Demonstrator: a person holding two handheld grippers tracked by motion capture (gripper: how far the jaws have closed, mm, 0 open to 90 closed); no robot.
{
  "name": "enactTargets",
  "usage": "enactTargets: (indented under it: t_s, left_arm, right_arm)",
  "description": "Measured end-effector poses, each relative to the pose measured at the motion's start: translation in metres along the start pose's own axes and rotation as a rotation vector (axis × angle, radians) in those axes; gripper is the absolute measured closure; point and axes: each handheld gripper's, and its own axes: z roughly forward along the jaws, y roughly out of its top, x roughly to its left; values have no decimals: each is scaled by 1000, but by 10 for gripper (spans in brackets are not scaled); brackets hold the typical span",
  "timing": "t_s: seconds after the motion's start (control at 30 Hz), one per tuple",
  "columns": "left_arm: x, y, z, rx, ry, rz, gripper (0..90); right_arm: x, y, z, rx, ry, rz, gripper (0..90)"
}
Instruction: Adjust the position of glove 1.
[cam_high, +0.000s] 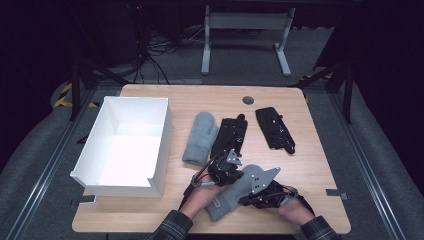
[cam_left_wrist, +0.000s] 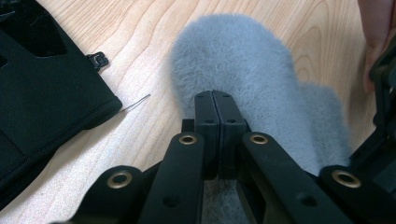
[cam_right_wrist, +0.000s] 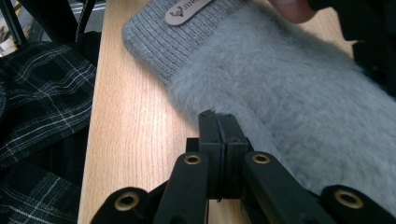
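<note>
A fluffy grey mitten (cam_high: 231, 199) lies near the table's front edge, cuff toward the person. My left gripper (cam_high: 226, 169) is at its fingertip end. In the left gripper view the jaws (cam_left_wrist: 215, 100) are pressed together on the edge of the mitten (cam_left_wrist: 243, 60). My right gripper (cam_high: 251, 194) is at the mitten's right side. In the right gripper view it (cam_right_wrist: 222, 122) is shut on the fuzzy edge of the mitten (cam_right_wrist: 289, 93), below the ribbed cuff with its tan label (cam_right_wrist: 187, 11). A second grey mitten (cam_high: 200, 137) lies flat at mid-table.
An open white box (cam_high: 162, 145) stands at the left. A black glove (cam_high: 231, 134) lies beside the second mitten, also seen as the black glove (cam_left_wrist: 37, 84). Another black glove (cam_high: 275, 127) lies farther right. A plaid sleeve (cam_right_wrist: 37, 93) hangs past the table's front edge.
</note>
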Motion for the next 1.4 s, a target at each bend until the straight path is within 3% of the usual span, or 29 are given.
enactTargets:
  t_s: [0.2, 0.3, 0.33, 0.37, 0.4, 0.5, 0.57, 0.6, 0.77, 0.87, 1.0, 1.17, 1.4]
  left_arm:
    - [1, 0, -2, -2, -1, 1, 891]
    - [3, -1, -10, -13, 4, -7, 862]
    - [4, -1, -15, -17, 10, -12, 841]
    - [4, -1, -15, -17, 10, -12, 813]
    - [5, -2, -20, -37, 18, -17, 813]
    - [9, -3, -28, -33, 36, -31, 687]
    - [13, -5, -36, -44, 84, -44, 622]
    - [13, -5, -36, -44, 84, -44, 581]
    - [26, -7, -49, -45, 138, -92, 466]
    - [33, -7, -55, -43, 173, -116, 407]
    - [42, -7, -60, -51, 239, -148, 329]
    - [54, -5, -64, -38, 297, -179, 261]
    - [76, -1, -67, -38, 372, -235, 222]
  right_arm:
    - [0, -1, -2, -13, 2, 7, 900]
    - [1, -4, -9, -33, -4, 20, 818]
    - [2, -6, -15, -46, -19, 28, 750]
    - [2, -6, -15, -46, -19, 28, 750]
    - [3, -10, -22, -67, -44, 39, 700]
    - [1, -18, -37, -103, -112, 84, 582]
    - [0, -25, -45, -116, -158, 107, 506]
    - [0, -25, -45, -116, -158, 107, 506]
    - [-6, -50, -64, -144, -293, 204, 304]
    - [-12, -65, -72, -152, -344, 273, 235]
    - [-17, -85, -78, -137, -410, 332, 161]
    - [-21, -106, -85, -118, -491, 398, 149]
    - [-26, -119, -86, -106, -535, 441, 80]
